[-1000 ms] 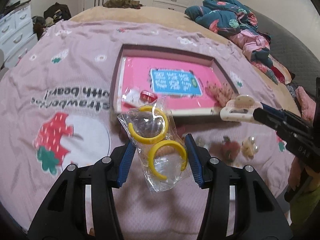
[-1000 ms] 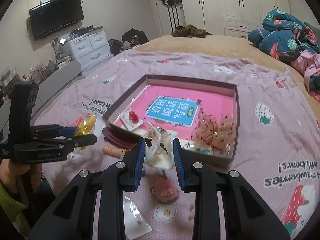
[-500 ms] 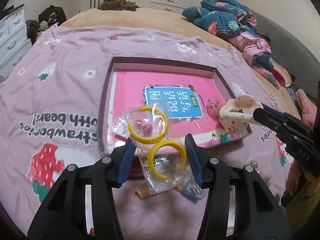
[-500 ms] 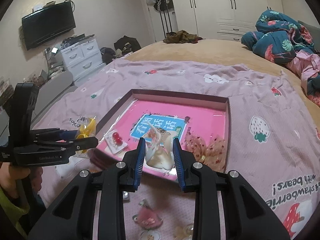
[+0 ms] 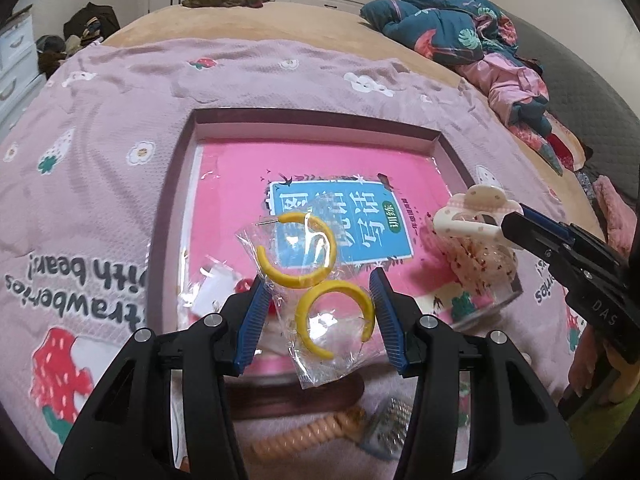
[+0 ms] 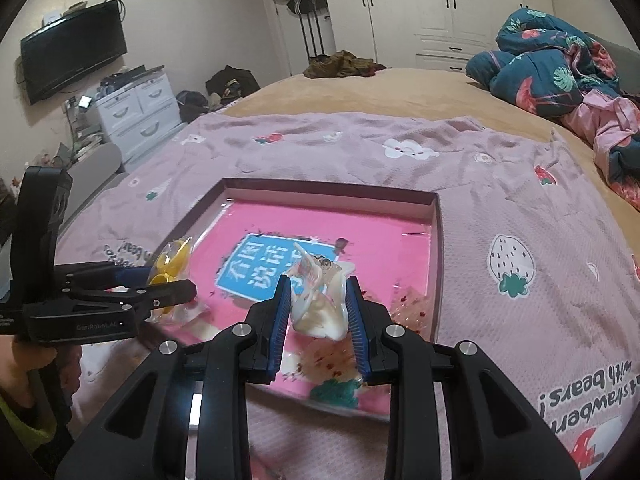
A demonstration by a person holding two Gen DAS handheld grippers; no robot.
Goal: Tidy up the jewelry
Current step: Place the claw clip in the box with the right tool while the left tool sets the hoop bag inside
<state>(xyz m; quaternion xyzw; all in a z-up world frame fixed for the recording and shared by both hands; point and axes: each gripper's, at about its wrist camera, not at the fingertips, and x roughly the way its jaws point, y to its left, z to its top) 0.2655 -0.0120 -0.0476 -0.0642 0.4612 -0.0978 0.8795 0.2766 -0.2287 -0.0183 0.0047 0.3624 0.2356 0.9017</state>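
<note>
My left gripper [image 5: 318,312] is shut on a clear bag with two yellow hoop earrings [image 5: 316,276] and holds it over the near left part of the shallow box [image 5: 180,184]. My right gripper [image 6: 318,308] is shut on a cream hair claw clip [image 6: 320,304] and holds it over the box's [image 6: 436,240] near right part. The clip also shows in the left wrist view [image 5: 472,216]. The earring bag shows in the right wrist view [image 6: 172,268]. The box is lined with a pink book [image 5: 340,184].
A small bag with red beads [image 5: 216,284] and speckled bagged pieces [image 5: 484,264] lie in the box. A peach spiral hair tie [image 5: 304,436] and a glittery clip [image 5: 392,420] lie on the pink strawberry blanket [image 5: 100,160] before the box. Bedding [image 6: 560,80] is piled at the far right.
Both grippers have moved forward with their loads, from in front of the box to over its near part. Both grips are unchanged.
</note>
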